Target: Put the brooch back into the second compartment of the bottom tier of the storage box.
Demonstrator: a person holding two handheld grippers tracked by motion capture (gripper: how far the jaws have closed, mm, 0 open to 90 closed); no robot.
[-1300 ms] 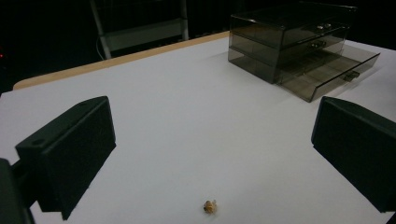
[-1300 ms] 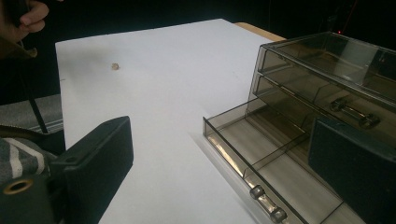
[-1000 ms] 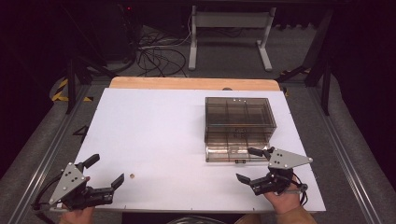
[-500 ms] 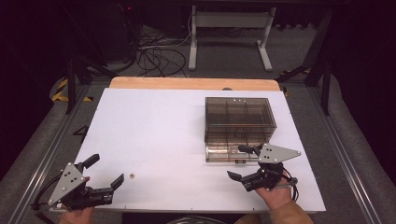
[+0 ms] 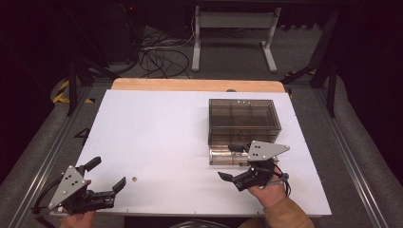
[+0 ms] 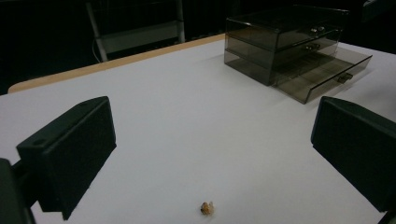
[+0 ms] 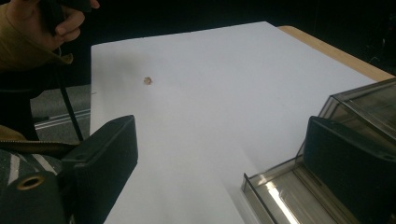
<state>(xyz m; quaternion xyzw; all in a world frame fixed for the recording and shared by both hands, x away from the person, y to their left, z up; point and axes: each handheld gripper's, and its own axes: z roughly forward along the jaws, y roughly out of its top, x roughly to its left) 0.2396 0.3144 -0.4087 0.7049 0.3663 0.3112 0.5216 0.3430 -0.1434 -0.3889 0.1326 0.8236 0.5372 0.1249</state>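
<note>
A smoky clear drawer box (image 5: pixel 243 114) stands right of the white table's middle, its bottom drawer (image 5: pixel 227 156) pulled out toward me. A tiny brown object (image 5: pixel 134 179) lies on the white surface near the front left. My left gripper (image 5: pixel 108 172) rests open at the front left corner, its jaws wide apart just left of the object. In the left gripper view the object (image 6: pixel 206 208) lies low between the gripper's (image 6: pixel 210 154) jaws. My right gripper (image 5: pixel 227 162) is open at the drawer's front left corner. In the right gripper view the drawer (image 7: pixel 280 196) sits by the gripper's (image 7: pixel 224 163) right jaw.
The white sheet (image 5: pixel 161 133) covers a wooden tabletop whose far edge (image 5: pixel 195 84) shows. Metal rails run along both sides. A stand and cables (image 5: pixel 161 57) lie on the floor beyond. The other hand (image 7: pixel 46 23) shows far off in the right gripper view.
My right gripper has moved left, from the table's front right toward the open drawer's front left corner. The left gripper and the small object have stayed put.
</note>
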